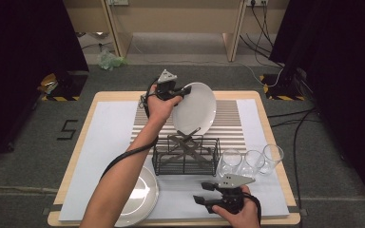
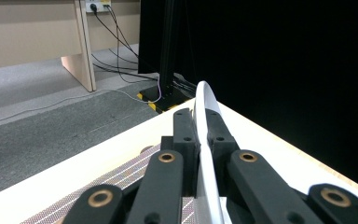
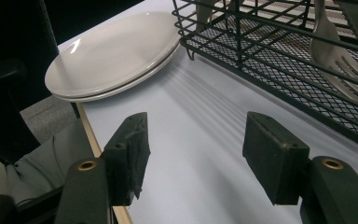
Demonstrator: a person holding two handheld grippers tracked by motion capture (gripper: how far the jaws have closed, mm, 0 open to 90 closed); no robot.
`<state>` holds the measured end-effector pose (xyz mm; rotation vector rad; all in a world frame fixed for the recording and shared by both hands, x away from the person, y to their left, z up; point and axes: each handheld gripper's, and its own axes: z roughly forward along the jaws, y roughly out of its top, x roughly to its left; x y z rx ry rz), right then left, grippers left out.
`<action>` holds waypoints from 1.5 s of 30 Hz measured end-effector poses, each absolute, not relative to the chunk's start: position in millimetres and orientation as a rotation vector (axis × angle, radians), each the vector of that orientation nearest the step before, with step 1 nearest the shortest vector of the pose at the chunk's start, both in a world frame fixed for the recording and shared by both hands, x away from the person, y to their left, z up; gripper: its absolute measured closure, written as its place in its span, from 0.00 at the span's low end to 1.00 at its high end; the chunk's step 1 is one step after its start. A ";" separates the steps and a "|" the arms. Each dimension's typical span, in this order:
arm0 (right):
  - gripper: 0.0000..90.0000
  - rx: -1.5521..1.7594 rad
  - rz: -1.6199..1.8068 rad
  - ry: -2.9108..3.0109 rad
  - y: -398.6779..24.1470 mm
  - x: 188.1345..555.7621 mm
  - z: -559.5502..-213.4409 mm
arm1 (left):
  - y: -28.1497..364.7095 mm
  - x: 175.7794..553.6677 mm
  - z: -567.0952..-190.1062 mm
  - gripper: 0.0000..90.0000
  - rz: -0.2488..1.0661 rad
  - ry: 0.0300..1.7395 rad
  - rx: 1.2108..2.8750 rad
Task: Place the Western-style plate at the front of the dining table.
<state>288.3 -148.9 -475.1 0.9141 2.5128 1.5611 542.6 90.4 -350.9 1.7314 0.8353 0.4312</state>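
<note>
glossy white round plate (image 1: 195, 108) is hanging tilted above the black wire mesh rack (image 1: 186, 156), its thin rim being clamped by the left gripper (image 1: 184, 90). right gripper (image 1: 201, 193) is resting wide open over the smooth mat, gripping nothing, near stacked plates (image 3: 109, 56).

Right tool (image 3: 193, 158) agape; stacked plates (image 3: 112, 56) beside wire rack (image 3: 279, 51).

Held plate (image 2: 205, 140) was seen edge-on, face hidden, bottom cut by frame. Stacked plates (image 1: 140, 197) were partly covered by the forearm. Fork (image 3: 335, 51) was cropped at top, behind basket wires (image 3: 261, 42).
</note>
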 end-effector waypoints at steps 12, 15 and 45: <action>0.45 0.912 1.555 2.513 -149.3 288.7 -475.1 | 88.0 544.1 -355.6 0.95 0.426 0.849 1.739; 0.46 0.912 1.555 2.514 -149.3 288.6 -475.2 | 86.9 544.5 -357.0 0.95 0.426 0.850 1.744; 0.46 0.909 1.557 2.514 -149.3 288.6 -475.0 | 81.5 547.4 -372.8 0.95 0.386 0.890 1.797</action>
